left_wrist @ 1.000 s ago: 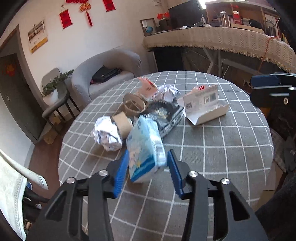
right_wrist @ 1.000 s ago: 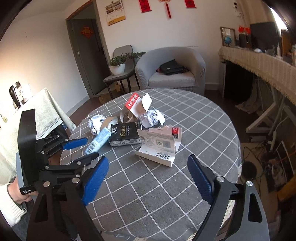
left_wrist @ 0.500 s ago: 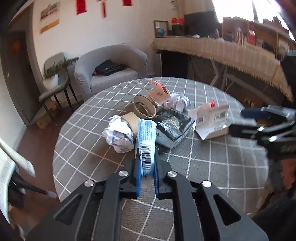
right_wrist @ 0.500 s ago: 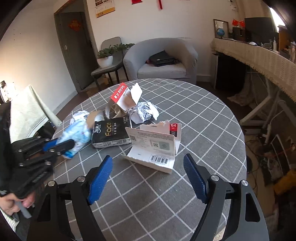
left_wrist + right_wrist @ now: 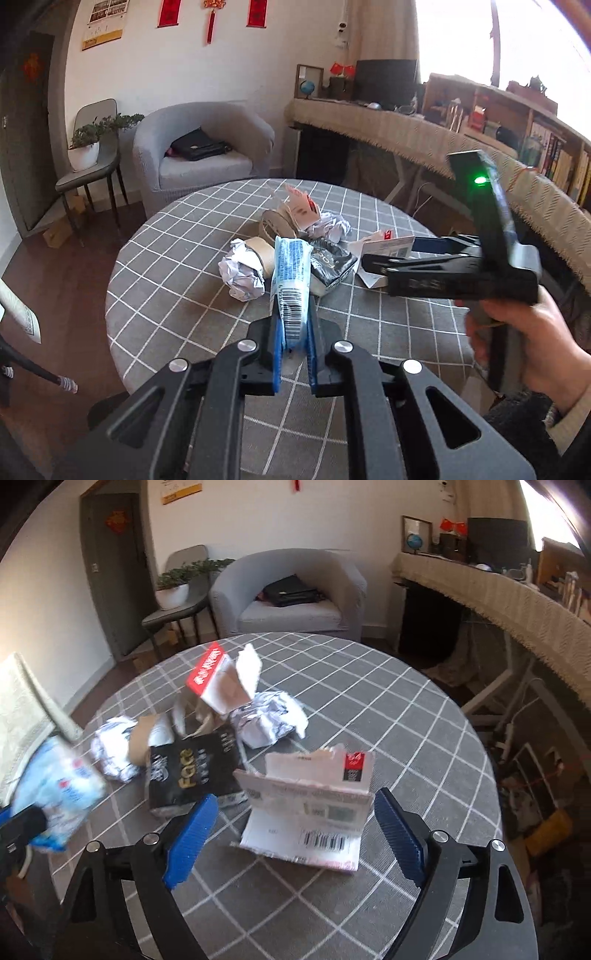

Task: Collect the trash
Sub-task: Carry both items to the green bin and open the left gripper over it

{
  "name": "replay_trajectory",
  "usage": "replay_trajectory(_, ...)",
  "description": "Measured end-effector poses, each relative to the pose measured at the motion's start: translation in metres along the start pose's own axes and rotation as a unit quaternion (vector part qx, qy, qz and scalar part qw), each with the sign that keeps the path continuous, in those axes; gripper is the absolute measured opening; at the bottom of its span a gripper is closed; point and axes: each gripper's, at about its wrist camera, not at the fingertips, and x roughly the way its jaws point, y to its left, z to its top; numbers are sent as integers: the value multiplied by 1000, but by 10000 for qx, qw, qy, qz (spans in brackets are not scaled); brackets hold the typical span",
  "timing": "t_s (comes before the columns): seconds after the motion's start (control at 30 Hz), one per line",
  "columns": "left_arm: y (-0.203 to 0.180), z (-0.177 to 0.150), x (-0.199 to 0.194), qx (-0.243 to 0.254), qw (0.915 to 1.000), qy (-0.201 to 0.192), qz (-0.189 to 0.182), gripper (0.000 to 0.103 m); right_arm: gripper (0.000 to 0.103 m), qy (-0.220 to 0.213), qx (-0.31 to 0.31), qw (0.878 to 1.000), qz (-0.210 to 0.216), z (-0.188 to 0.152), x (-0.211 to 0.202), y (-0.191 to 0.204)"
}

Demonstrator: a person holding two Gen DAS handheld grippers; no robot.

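blue plastic tissue pack [image 5: 291,280] sits pinched upright in the left gripper [image 5: 294,343], its jaws closed on it at lower centre of the left view. the right gripper [image 5: 291,834] hangs with jaws spread wide around the torn white box [image 5: 314,812] on the grey checked counter [image 5: 424,720], mid frame.

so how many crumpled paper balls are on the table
2. One crumpled paper ball sits at the left end of the pile beside the tape roll; the other lies behind the black pouch. More could be hidden under the pile.
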Motion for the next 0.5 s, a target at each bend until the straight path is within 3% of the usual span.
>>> replay_trajectory(0.23,21,-2,-13,-162,9998,-82,55,12,88,34,285,9995,-92,7,11,-5)
replay_trajectory(0.3,27,-2,-17,-223,9997,-109,70,12,77,91,350,9993,5,8,15,-6)
replay_trajectory(0.5,46,-4,-33,-303,9992,-165,202,12,75,-111,18,9989,-451,12,4,2)
